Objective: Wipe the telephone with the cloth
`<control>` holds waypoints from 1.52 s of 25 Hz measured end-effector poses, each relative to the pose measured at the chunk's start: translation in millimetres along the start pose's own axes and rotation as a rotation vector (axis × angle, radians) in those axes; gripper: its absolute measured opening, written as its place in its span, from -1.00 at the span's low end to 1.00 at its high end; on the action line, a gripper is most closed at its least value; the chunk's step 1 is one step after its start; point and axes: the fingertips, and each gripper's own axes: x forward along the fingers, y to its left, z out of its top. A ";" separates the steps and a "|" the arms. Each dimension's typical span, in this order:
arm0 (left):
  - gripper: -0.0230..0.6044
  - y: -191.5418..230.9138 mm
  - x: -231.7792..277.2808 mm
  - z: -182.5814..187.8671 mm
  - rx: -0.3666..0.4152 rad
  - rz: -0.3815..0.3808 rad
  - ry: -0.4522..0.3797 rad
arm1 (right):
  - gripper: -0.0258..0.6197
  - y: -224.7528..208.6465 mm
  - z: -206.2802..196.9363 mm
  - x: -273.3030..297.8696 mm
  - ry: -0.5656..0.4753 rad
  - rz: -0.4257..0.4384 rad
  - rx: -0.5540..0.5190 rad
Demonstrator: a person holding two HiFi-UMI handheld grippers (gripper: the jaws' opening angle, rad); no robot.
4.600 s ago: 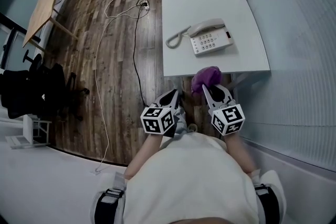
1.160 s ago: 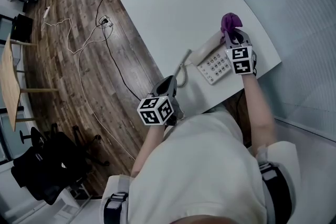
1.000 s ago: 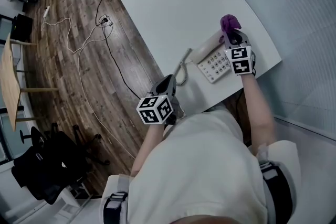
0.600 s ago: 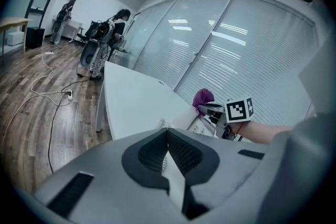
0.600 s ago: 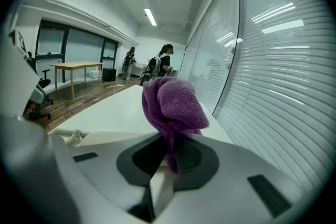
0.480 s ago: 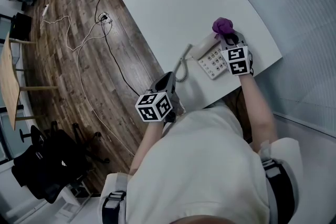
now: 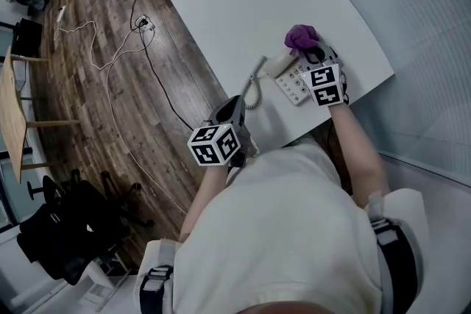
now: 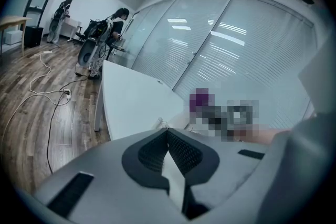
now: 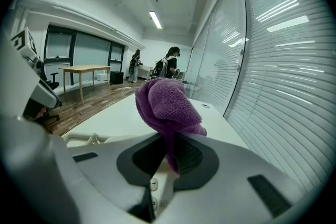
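Observation:
A pale telephone (image 7: 288, 77) with a keypad and a coiled cord (image 7: 252, 93) sits near the front right of the white desk (image 7: 228, 4). My right gripper (image 7: 315, 57) hovers over the phone's far end, shut on a bunched purple cloth (image 7: 300, 37). In the right gripper view the purple cloth (image 9: 165, 105) sticks up between the jaws, with keypad buttons just below. My left gripper (image 7: 234, 109) is shut and holds nothing, at the desk's near edge left of the phone. In the left gripper view the jaws meet with nothing between them.
Frosted glass panels (image 7: 412, 18) border the desk's right and far sides. Cables (image 7: 110, 62) trail over the wooden floor to the left. A wooden table (image 7: 9, 114) and black office chairs (image 7: 66, 232) stand further left. People stand by equipment at the room's far end.
My right gripper has carried the purple cloth leftward along the phone, from its right end toward the handset. The left gripper has stayed where it was.

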 end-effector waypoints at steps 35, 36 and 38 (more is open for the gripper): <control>-0.86 0.2 0.1 -0.5 -0.007 -0.004 -0.025 | -0.78 95.8 -8.4 -6.1 0.002 0.178 -0.082; -0.86 1.1 -0.3 -0.2 -0.010 -0.002 -0.028 | -0.78 97.8 -9.1 -5.6 0.002 0.181 -0.081; -0.86 2.5 -1.3 -0.5 -0.015 0.000 -0.034 | -0.78 101.8 -11.6 -4.9 0.006 0.186 -0.080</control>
